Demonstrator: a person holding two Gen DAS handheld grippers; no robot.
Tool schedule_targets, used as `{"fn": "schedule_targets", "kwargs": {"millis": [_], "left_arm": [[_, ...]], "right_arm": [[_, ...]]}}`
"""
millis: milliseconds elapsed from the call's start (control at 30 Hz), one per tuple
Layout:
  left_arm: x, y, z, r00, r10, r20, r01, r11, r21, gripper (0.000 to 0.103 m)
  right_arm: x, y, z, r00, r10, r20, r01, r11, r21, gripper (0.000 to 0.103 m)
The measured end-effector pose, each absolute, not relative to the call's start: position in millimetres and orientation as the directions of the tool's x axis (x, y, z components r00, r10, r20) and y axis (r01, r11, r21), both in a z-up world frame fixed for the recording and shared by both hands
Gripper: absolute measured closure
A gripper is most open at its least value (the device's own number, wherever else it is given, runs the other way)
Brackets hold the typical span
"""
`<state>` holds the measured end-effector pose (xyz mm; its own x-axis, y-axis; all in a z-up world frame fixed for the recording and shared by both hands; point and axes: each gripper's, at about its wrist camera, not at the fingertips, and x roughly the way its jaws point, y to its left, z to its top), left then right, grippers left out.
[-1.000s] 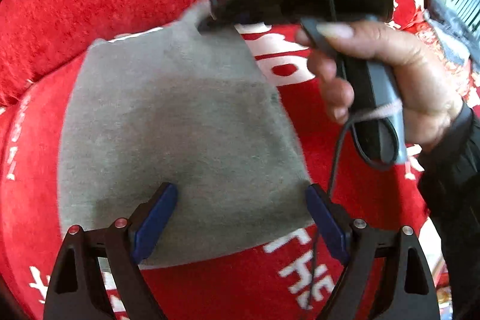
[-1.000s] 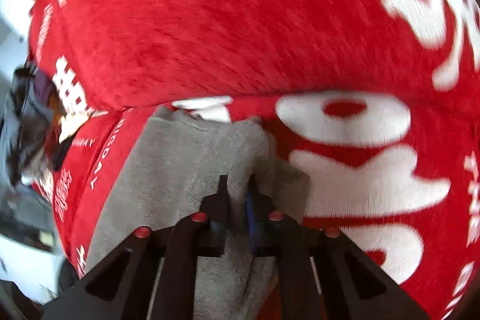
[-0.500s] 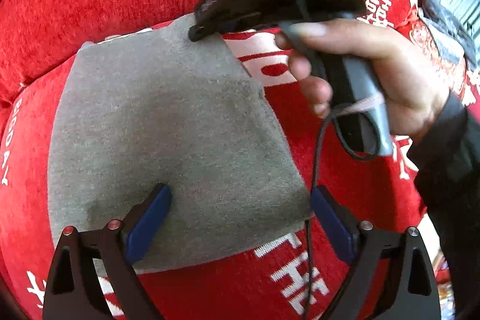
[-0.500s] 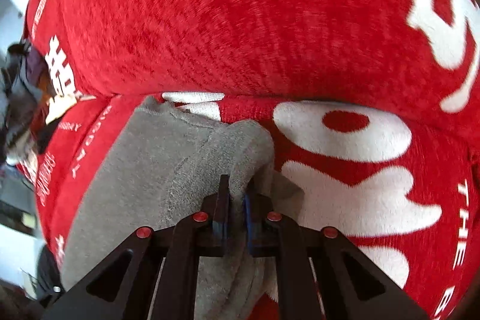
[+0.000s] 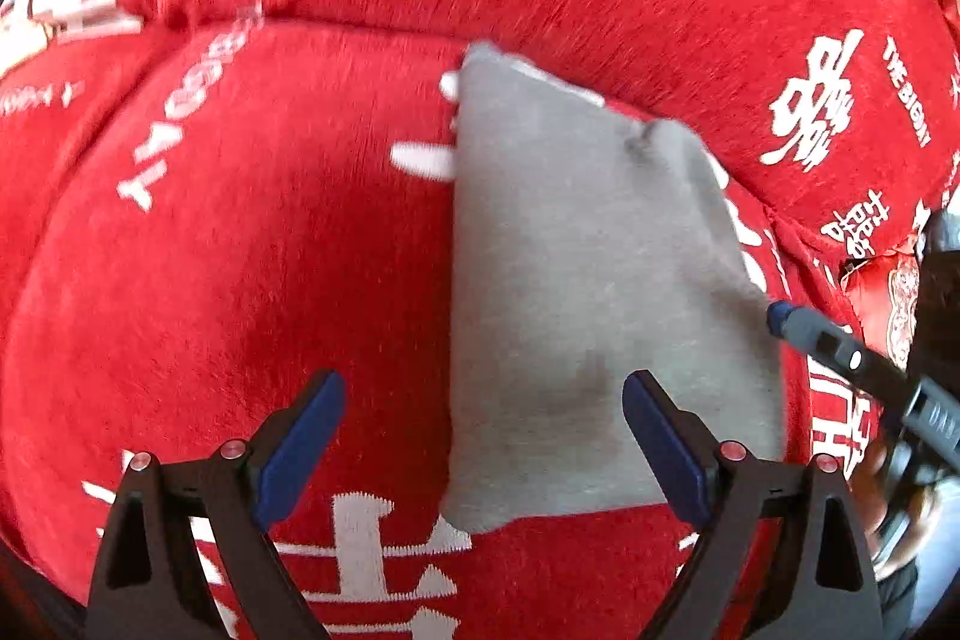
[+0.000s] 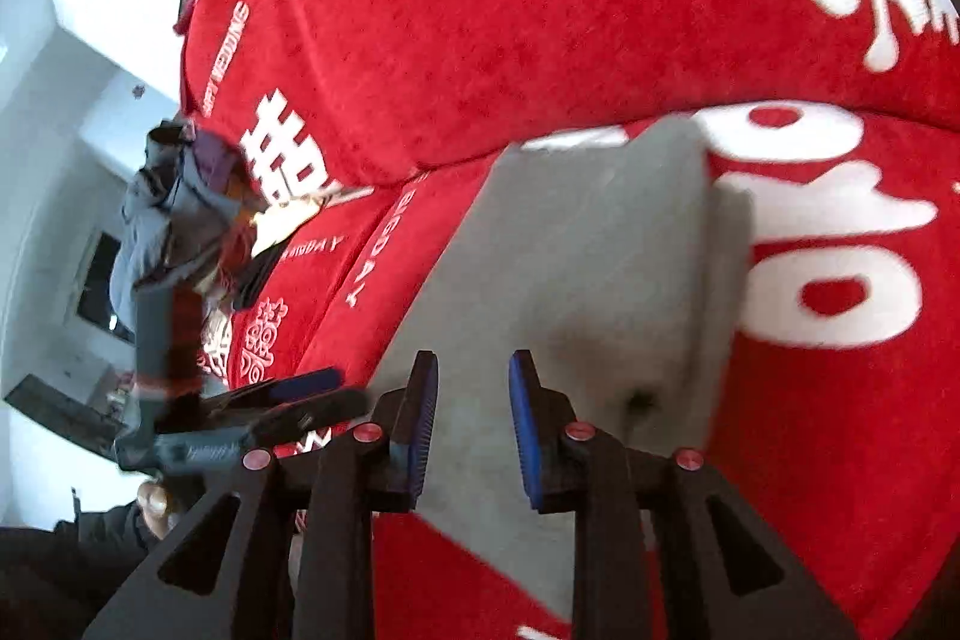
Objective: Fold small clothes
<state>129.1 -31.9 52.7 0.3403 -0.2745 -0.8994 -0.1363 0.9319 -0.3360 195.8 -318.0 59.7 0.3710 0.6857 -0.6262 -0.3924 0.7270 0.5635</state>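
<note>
A red plush sofa cover (image 5: 240,250) with white lettering and characters fills both wrist views, spread over a seat cushion and the backrest behind it. A pale wall and floor show at the left edge of the right wrist view, where a bundle of dark grey clothing (image 6: 174,220) sits at the far end of the sofa.

The small grey garment (image 5: 576,280) lies flat on the seat cushion as a folded, roughly rectangular piece, its far edge close against the crease where the seat meets the backrest. In the right wrist view it (image 6: 576,268) reaches from that crease toward the front of the seat, partly covering the white print.

The left gripper (image 5: 483,436) hangs over the seat with its jaws spread wide and nothing between the blue pads; the near left edge of the garment lies below the gap, untouched. The right gripper (image 6: 473,418) is above the garment's near part, its jaws opening, no cloth caught between the pads. Its tip (image 5: 780,316) shows at the garment's right edge in the left wrist view, a hand (image 5: 888,490) behind it.
</note>
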Motion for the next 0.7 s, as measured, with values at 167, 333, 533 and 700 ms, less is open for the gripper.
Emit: {"fn": "schedule_targets", "kwargs": {"millis": [167, 333, 533, 700], "left_arm": [[131.9, -42.1, 32.8, 0.296, -0.222, -0.929, -0.105, 0.959, -0.262, 0.003], [119.2, -30.7, 62.0, 0.352, -0.204, -0.914, -0.098, 0.963, -0.252, 0.003], [118.4, -35.2, 53.5, 0.336, -0.106, -0.936, -0.092, 0.985, -0.145, 0.003], [112.4, -34.8, 53.0, 0.324, -0.107, -0.940, -0.080, 0.987, -0.140, 0.003]], "right_arm": [[193.0, -321.6, 27.4, 0.439, 0.538, -0.719, -0.303, 0.843, 0.445, 0.060], [170.1, -326.9, 53.2, 0.481, 0.464, -0.743, -0.252, 0.886, 0.390, 0.050], [152.1, -308.1, 75.1, 0.522, 0.463, -0.716, -0.274, 0.886, 0.374, 0.043], [149.8, -298.2, 28.6, 0.457, 0.352, -0.817, -0.215, 0.935, 0.282, 0.043]]}}
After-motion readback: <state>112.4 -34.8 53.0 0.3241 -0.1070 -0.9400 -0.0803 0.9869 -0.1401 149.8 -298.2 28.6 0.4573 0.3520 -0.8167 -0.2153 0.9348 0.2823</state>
